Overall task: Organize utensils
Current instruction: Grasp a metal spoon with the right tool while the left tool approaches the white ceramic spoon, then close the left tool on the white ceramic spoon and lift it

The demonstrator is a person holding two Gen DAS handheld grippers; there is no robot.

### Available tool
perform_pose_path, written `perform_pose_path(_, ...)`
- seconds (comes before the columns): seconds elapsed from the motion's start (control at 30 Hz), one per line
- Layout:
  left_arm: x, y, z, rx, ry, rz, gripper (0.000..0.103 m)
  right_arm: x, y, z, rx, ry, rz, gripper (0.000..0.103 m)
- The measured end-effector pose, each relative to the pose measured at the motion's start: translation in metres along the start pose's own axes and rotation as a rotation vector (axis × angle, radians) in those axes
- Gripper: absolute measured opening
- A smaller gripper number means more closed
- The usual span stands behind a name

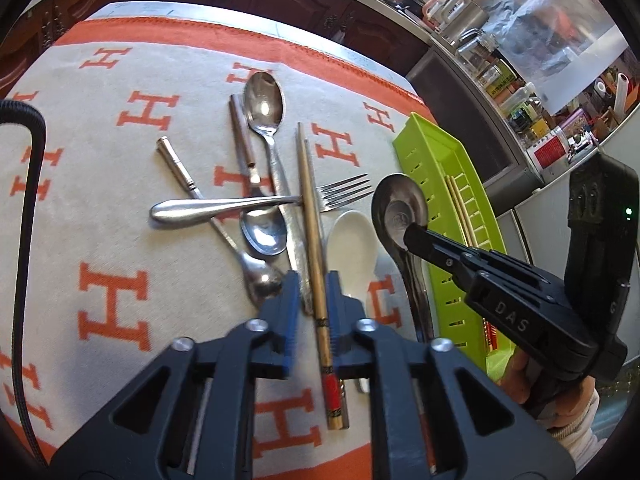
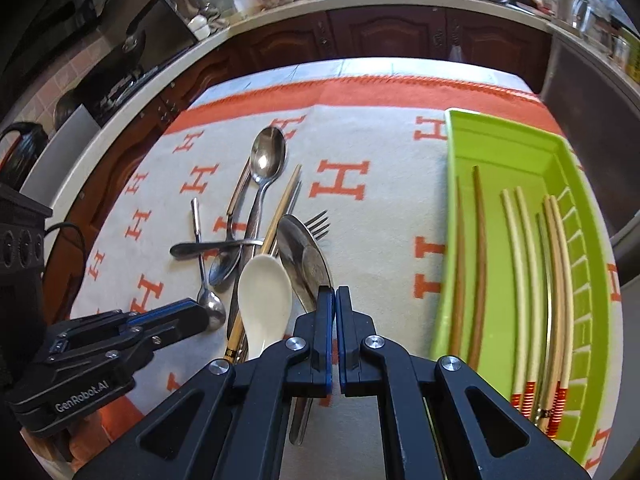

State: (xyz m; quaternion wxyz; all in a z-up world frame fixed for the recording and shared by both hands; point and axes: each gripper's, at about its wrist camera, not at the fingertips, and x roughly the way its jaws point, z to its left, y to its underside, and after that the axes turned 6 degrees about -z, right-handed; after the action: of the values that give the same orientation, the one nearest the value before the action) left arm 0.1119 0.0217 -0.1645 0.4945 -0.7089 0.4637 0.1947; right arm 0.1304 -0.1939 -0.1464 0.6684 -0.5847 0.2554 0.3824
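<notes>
Blue-padded left gripper (image 1: 313, 292) fingers straddle, slightly parted and not pressing, the bamboo chopstick (image 1: 316, 264) lying lengthwise between them on the table, while the right gripper (image 2: 335, 300), clamped on a large steel spoon (image 2: 306, 268), sits nearer the green slotted tray (image 2: 592, 280).

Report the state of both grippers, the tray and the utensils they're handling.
Left gripper: open, astride the wooden chopstick pair.
Right gripper: shut on the large steel spoon.
Green slotted plastic tray: holds chopsticks only.
White ceramic spoon: lying free beside the pile.
</notes>
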Motion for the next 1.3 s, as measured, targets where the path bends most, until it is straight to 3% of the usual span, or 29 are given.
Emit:
perform_pose_path(0.07, 0.003, -0.005, -0.005, 0.011, -0.007, -0.015, 0.041, -0.006, -0.002, -0.005, 0.026, 0.0, -0.018, 0.002)
perform_pose_path(0.1, 0.004, -0.007, -0.006, 0.016, -0.007, -0.025, 0.043, -0.011, -0.002, -0.007, 0.037, 0.001, -0.031, 0.002)
perform_pose_path(0.33, 0.017, -0.017, -0.029, 0.154, -0.026, -0.069, 0.043, -0.044, -0.002, -0.018, 0.077, -0.025, -0.084, 0.002)
perform_pose_path(0.53, 0.032, -0.015, -0.038, 0.239, -0.03, -0.04, 0.042, -0.068, 0.002, -0.024, 0.087, -0.042, -0.113, 0.002)
perform_pose_path(0.7, 0.041, -0.011, -0.045, 0.288, -0.028, -0.034, 0.033, -0.081, 0.006, -0.027, 0.095, -0.049, -0.125, 0.001)
perform_pose_path(0.83, 0.044, -0.011, -0.051, 0.323, -0.03, -0.035, 0.029, -0.085, 0.01, -0.029, 0.099, -0.053, -0.129, 0.001)
perform_pose_path(1.3, 0.051, -0.017, -0.051, 0.361, -0.033, -0.016, 0.029, -0.089, 0.018, -0.037, 0.13, -0.07, -0.134, 0.001)
